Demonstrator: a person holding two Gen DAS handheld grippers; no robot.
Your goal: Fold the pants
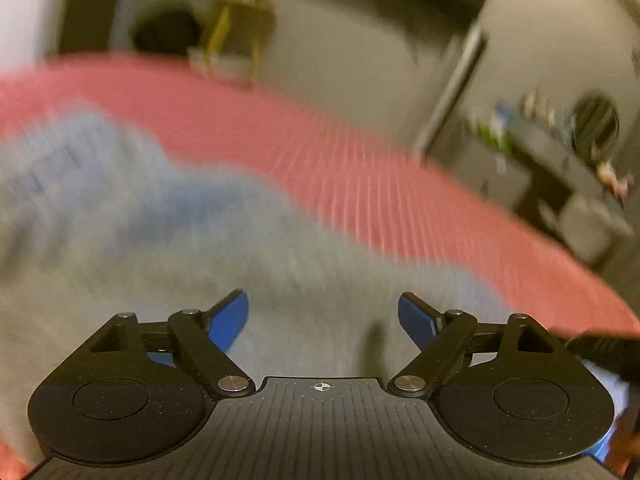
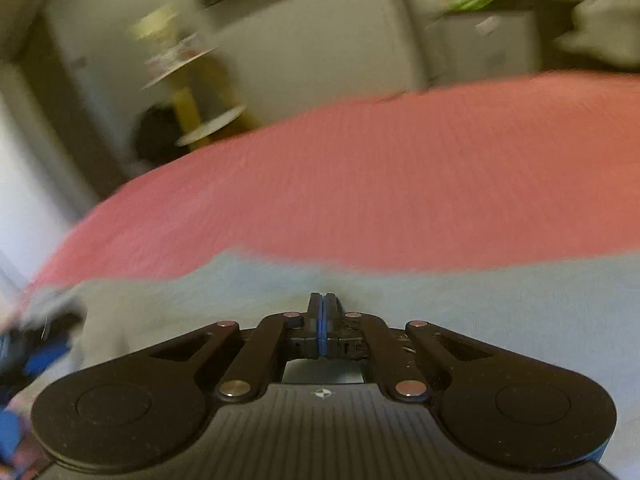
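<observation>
Light blue-grey pants (image 1: 160,232) lie spread on a red ribbed cover (image 1: 360,168); both views are blurred by motion. My left gripper (image 1: 321,300) hovers over the pants with its blue pads wide apart and nothing between them. In the right wrist view the pants (image 2: 480,300) fill the lower part, with the red cover (image 2: 360,184) beyond. My right gripper (image 2: 322,296) is shut above the cloth, its blue pads pressed flat together, and no fabric shows between them. A blurred dark and blue shape (image 2: 36,352) at the left edge looks like the other gripper.
Past the far edge of the cover stand a yellow tiered stand (image 2: 192,92) and a dark rounded object (image 2: 156,136). A low shelf with small items (image 1: 560,152) sits to the right. A black cable (image 1: 600,350) runs by the left gripper's right side.
</observation>
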